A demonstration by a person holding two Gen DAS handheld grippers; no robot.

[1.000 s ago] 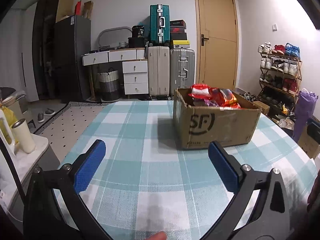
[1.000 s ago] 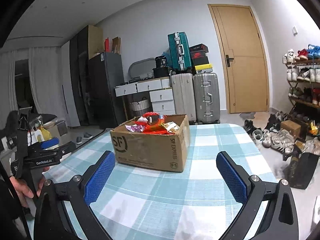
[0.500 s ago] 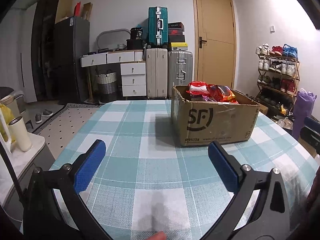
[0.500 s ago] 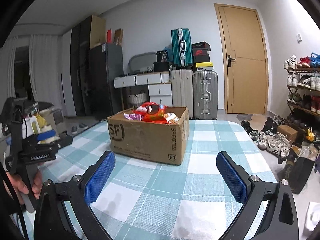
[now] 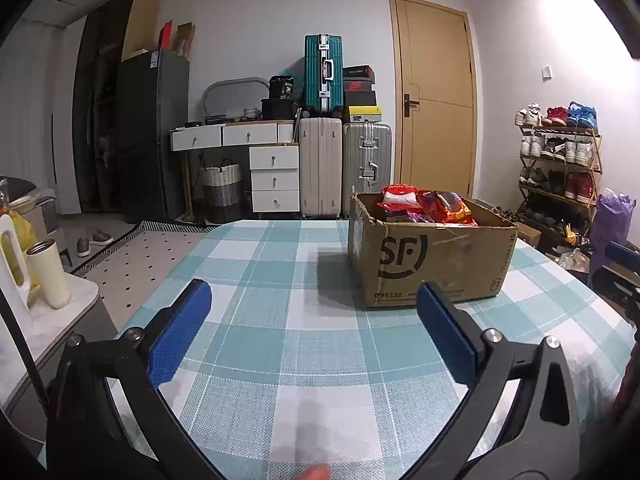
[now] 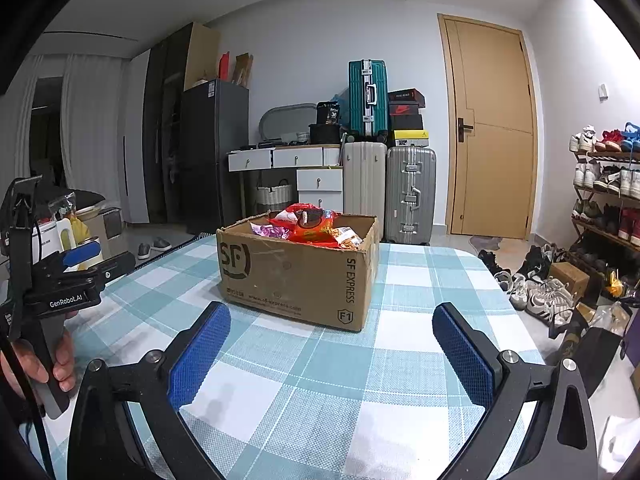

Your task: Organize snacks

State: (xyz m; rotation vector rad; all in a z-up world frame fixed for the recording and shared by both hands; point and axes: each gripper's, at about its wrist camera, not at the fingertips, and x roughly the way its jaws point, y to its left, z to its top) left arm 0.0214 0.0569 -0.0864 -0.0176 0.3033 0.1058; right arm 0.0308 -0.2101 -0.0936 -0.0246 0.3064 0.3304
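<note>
A brown cardboard box marked SF stands on the far right part of the teal checked table. Colourful snack packets fill it to the rim. In the right wrist view the same box sits ahead and slightly left, with red and purple snack packets on top. My left gripper hovers open over the table, short of the box and to its left. My right gripper is open too, empty, just short of the box's near corner. The left gripper also appears at the left edge, held by a hand.
Suitcases and white drawers line the back wall beside a wooden door. A shoe rack stands to the right, with shoes on the floor. A side counter with a cream tumbler lies left of the table.
Both grippers tilted upward, so the box sits lower in each view. The right gripper has drawn a little closer to the box. Both stay open and empty.
</note>
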